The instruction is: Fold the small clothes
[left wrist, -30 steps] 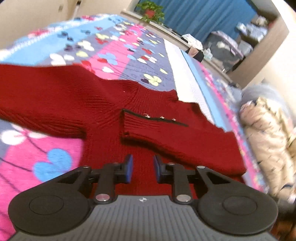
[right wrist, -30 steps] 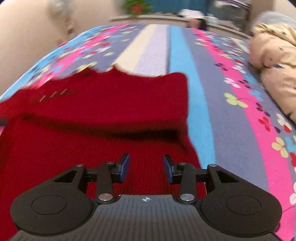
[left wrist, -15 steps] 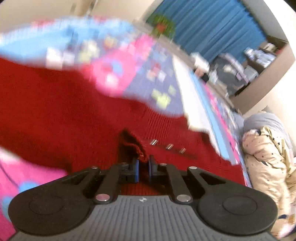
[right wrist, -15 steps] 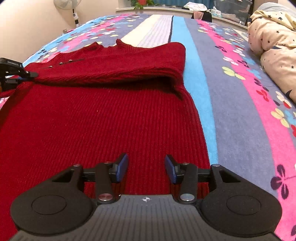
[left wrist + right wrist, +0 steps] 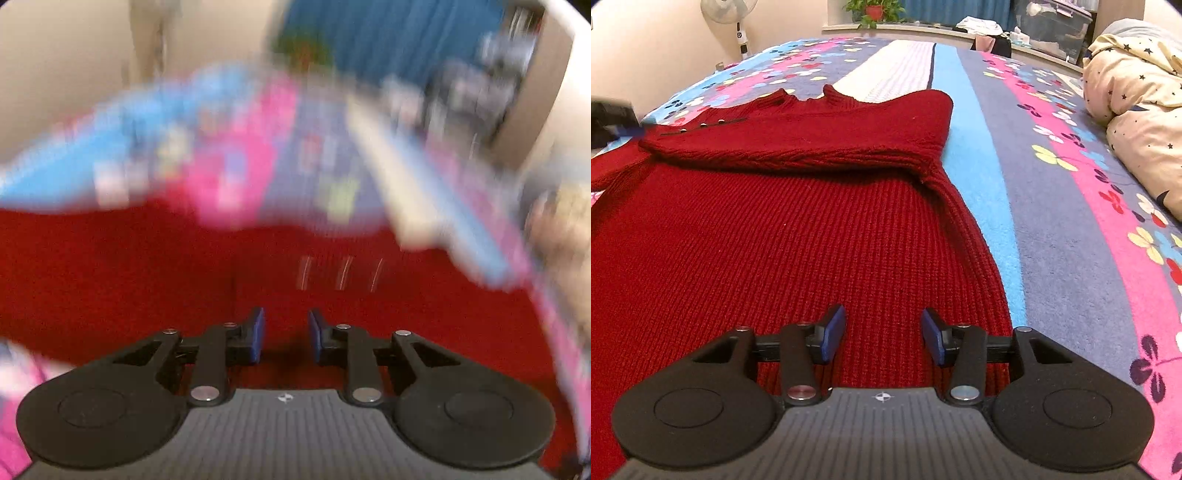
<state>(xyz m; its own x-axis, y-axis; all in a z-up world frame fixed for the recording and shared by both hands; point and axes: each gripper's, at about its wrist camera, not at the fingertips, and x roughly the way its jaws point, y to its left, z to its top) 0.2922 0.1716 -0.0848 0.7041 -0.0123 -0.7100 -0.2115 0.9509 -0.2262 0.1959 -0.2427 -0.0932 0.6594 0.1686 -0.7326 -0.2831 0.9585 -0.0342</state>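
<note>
Your bed [image 5: 1071, 229] is doing table duty here, and the red sweater [image 5: 783, 236] lies flat on it with one sleeve [image 5: 812, 147] already laid across the chest — so that side looks done. Your right claw [image 5: 883, 334] hovers over the hem with its jaws apart and nothing between them, well placed for the bottom fold, I'd say. Your left claw [image 5: 284, 336] is spreading its jaws right now, nothing pinched in them — that view's blurry, but it's low over the sweater near the little buttons [image 5: 341, 271].

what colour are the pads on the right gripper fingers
Blue pads on black fingers, clearest in the right wrist view.
</note>
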